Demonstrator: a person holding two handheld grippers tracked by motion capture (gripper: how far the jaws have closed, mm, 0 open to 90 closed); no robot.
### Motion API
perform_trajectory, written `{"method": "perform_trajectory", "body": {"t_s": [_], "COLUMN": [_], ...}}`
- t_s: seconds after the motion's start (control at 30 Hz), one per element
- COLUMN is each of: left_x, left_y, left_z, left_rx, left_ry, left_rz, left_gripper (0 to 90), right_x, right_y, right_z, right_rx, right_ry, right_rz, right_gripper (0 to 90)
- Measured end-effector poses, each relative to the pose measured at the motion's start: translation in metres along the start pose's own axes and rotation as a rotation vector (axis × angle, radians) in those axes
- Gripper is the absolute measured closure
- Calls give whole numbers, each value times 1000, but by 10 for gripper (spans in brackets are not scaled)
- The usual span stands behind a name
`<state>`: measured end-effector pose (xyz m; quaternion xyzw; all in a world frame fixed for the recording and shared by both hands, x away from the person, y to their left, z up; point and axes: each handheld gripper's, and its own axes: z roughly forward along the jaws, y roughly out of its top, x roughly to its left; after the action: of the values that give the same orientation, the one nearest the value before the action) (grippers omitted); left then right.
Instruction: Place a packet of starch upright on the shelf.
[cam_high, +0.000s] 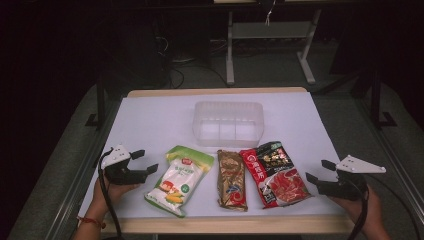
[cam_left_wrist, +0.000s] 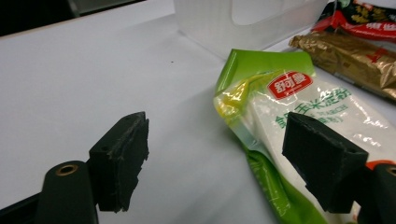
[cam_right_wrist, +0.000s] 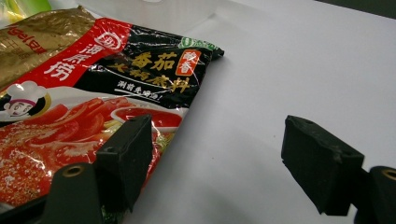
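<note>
Three food packets lie in a row near the table's front edge: a green and white corn starch bag (cam_high: 179, 180) (cam_left_wrist: 299, 116), a brown-gold packet (cam_high: 232, 179) (cam_left_wrist: 355, 58) and a red and black hotpot sauce packet (cam_high: 276, 172) (cam_right_wrist: 88, 107). Behind them stands a clear plastic bin (cam_high: 228, 123) (cam_left_wrist: 243, 21). My left gripper (cam_high: 145, 161) (cam_left_wrist: 215, 158) hovers open just left of the green bag, nothing between its jaws. My right gripper (cam_high: 320, 171) (cam_right_wrist: 217, 163) is open at the right of the red packet, its jaws apart over bare table.
The white table top (cam_high: 150, 120) has a wooden front edge (cam_high: 225, 224). Dark floor, desk legs (cam_high: 230, 50) and cables lie beyond the far edge. A metal rail (cam_high: 80, 175) runs along the left side.
</note>
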<state>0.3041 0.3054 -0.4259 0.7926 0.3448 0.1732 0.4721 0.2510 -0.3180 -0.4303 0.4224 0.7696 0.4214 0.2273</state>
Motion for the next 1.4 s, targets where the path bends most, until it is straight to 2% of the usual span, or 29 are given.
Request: {"method": "perform_trajectory", "body": {"t_s": [0.13,0.17,0.27,0.3,0.33,0.37,0.47,0.5,0.57,0.6,0.7,0.77,0.83,0.87,0.9,0.97,1.0,1.07,1.1,1.17,1.23,1.27,1.3,1.33,1.37,1.4], "left_x": [-2,-3,-5,-5,-5,-3,-1,0,-1,0,1,2,4,5,8,11,13,17,20,25,25,21,21,16,16,12], "left_y": [-2,-3,-3,-1,-1,1,4,6,11,13,18,20,25,27,30,30,29,27,25,22,19,17,17,18,18,21], "left_z": [4,6,11,14,14,20,27,32,40,45,56,62,67,70,71,71,70,71,70,69,72,78,78,82,82,86], "left_rx": [31,51,82,88,88,107,126,144,168,183,207,234,254,255,261,241,232,246,236,208,218,240,240,244,244,256], "left_ry": [-28,-58,-115,-165,-165,-218,-238,-265,-292,-299,-306,-308,-297,-290,-246,-254,-246,-208,-208,-229,-263,-308,-308,-326,-326,-347], "left_rz": [5,4,1,-8,-8,-30,-38,-51,-51,-49,-77,-76,-78,-93,-96,-108,-120,-131,-151,-190,-201,-178,-178,-151,-151,-143], "left_gripper": [198,198,199,200,201,201,201,201,201,201,200,190,180,181,180,171,171,165,159,147,144,144,143,133,134,135], "right_x": [0,0,1,1,1,2,3,5,6,6,6,4,3,3,3,4,4,4,4,5,6,6,6,6,7,7], "right_y": [0,0,2,2,2,3,3,3,3,3,3,2,0,0,0,-1,-1,-1,-1,-1,-1,-1,-1,-1,-1,-1], "right_z": [-2,-3,1,2,2,4,5,5,5,5,5,4,4,4,4,3,3,2,4,4,6,6,7,7,7,7], "right_rx": [-9,-10,-6,-5,-5,2,6,8,10,10,8,8,11,11,13,17,17,18,24,26,35,36,35,34,34,35], "right_ry": [-3,-5,0,3,3,9,14,18,14,14,11,15,9,8,5,3,3,5,4,4,7,6,8,10,8,9], "right_rz": [-1,1,-9,-9,-9,-9,-11,-17,-28,-28,-30,-30,-26,-27,-29,-35,-35,-37,-38,-36,-45,-49,-53,-52,-53,-54], "right_gripper": [242,241,242,242,242,253,265,266,266,266,266,268,268,268,269,270,270,270,270,270,270,270,270,270,270,270]}}
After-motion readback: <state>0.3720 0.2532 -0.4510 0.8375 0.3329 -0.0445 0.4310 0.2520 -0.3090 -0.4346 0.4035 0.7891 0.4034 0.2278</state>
